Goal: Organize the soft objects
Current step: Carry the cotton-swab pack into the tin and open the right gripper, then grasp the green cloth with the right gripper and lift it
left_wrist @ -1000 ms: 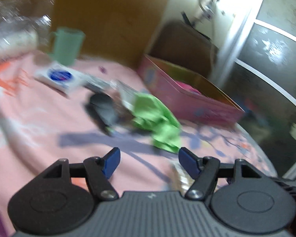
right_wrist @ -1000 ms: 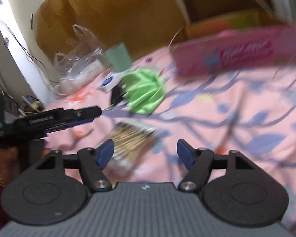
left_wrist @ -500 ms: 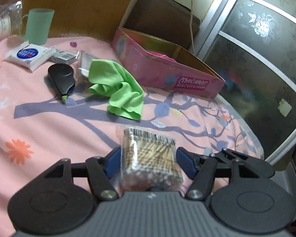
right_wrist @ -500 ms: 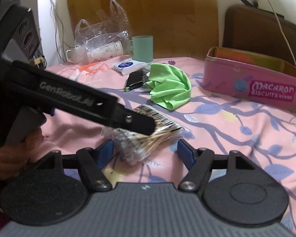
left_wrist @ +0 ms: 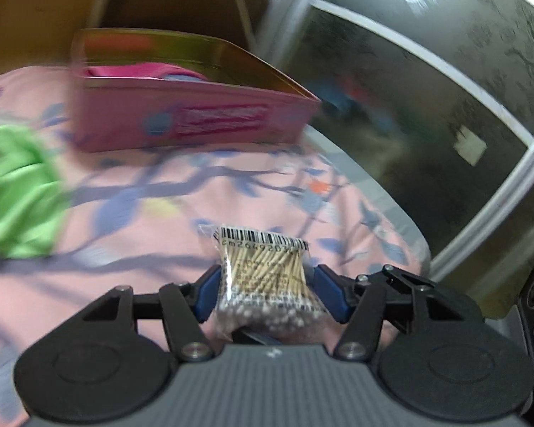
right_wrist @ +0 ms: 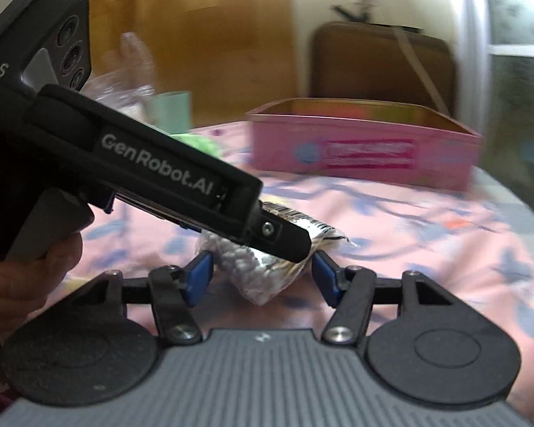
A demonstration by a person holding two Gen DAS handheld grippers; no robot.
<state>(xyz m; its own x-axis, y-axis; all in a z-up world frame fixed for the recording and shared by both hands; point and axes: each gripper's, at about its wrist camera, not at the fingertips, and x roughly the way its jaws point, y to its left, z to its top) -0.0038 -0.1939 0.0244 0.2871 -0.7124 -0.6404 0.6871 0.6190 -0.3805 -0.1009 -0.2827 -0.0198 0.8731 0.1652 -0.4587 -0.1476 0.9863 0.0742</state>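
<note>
Cloth (left_wrist: 17,192) shows plainly from the left wrist; right wrist sees hand (right_wrist: 28,277).

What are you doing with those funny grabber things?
A person is tidying soft things on a pink flowery cloth. The left gripper is closing its fingers around a bag of cotton swabs. The right gripper is closing too, beside the same bag, not squeezing it. A pink biscuit tin waits behind.

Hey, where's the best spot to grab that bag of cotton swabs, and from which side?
Probably across the middle of the bag of cotton swabs, squeezing its two long sides from the swab-tip end. The sticks run lengthwise, so the bundle resists there. The left gripper is closing there now.
</note>
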